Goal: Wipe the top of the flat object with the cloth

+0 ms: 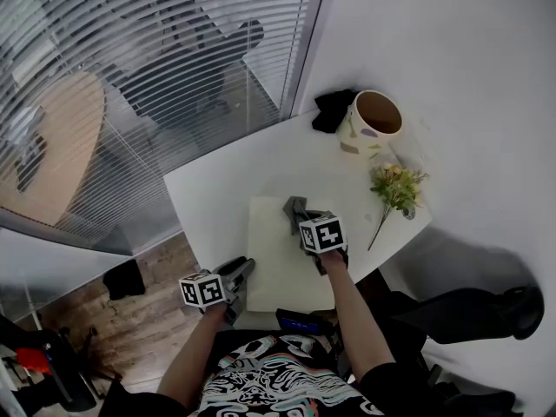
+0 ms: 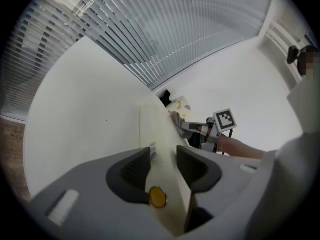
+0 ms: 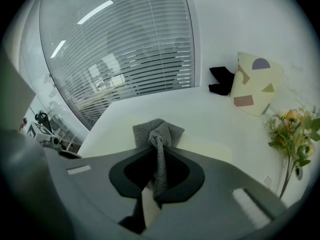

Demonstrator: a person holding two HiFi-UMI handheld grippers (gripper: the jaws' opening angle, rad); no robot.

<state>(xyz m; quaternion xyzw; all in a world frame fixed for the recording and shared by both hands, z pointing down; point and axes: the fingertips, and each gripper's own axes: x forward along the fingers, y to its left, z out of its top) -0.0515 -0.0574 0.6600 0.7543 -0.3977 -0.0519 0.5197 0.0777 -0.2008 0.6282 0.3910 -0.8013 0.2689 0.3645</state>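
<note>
I see my left gripper [image 1: 241, 272] at the near left corner of the flat board [image 1: 276, 254]. In the left gripper view, its jaws [image 2: 164, 166] are only a little way apart, and the thin edge of the cream board [image 2: 156, 126] runs right between them, so they pinch it. The board lies flat on the white table [image 1: 221, 176], close to the table's near edge. My right gripper [image 1: 302, 224] is over the far part of the board. In the right gripper view, its jaws [image 3: 157, 171] are pressed together on a grey cloth [image 3: 156, 134]. A strip of the cloth runs down between the jaws, and the rest bunches out in front of the tips. The bunched end [image 1: 295, 208] sits on top of the board [image 3: 207, 146], near the board's far edge. At the far right corner of the table stands a pale pot [image 1: 373, 122] with coloured shapes on it [image 3: 255, 84]. A small black thing [image 1: 333, 109] lies just beside the pot, against the wall. A bunch of flowers [image 1: 395, 185] lies near the right edge of the table.
</note>
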